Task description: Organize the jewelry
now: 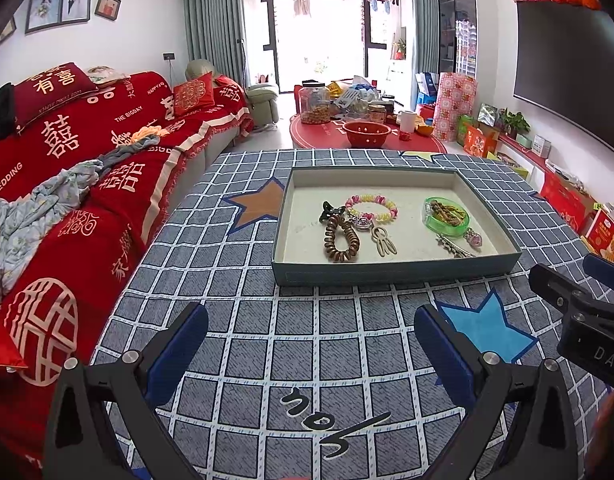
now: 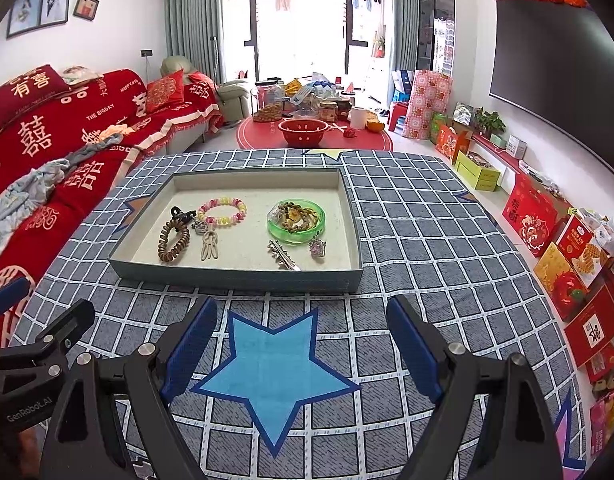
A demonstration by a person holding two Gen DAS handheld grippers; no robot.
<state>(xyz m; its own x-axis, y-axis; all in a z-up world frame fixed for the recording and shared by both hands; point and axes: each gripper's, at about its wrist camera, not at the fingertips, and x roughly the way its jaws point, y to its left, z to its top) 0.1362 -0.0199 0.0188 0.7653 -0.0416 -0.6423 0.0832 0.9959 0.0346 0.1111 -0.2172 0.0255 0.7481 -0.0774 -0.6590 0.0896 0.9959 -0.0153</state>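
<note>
A shallow grey-blue box tray (image 1: 395, 272) (image 2: 235, 278) lies on the checked cloth. In it are a brown coil hair tie (image 1: 341, 240) (image 2: 173, 240), a pastel bead bracelet (image 1: 371, 207) (image 2: 223, 211), a beige clip (image 1: 383, 242) (image 2: 209, 248), a green bangle (image 1: 447, 216) (image 2: 297, 220) holding a brown bead string, a silver hair clip (image 1: 453, 246) (image 2: 283, 256) and a pink charm (image 1: 475, 238) (image 2: 319, 248). My left gripper (image 1: 311, 344) is open and empty, short of the tray. My right gripper (image 2: 303, 340) is open and empty over a blue star.
A red-covered sofa (image 1: 67, 184) runs along the left with loose clothes on it. Behind the table stands a low red round table (image 1: 367, 136) with jars and a red bowl. Red gift boxes (image 2: 567, 264) line the floor on the right under a wall TV.
</note>
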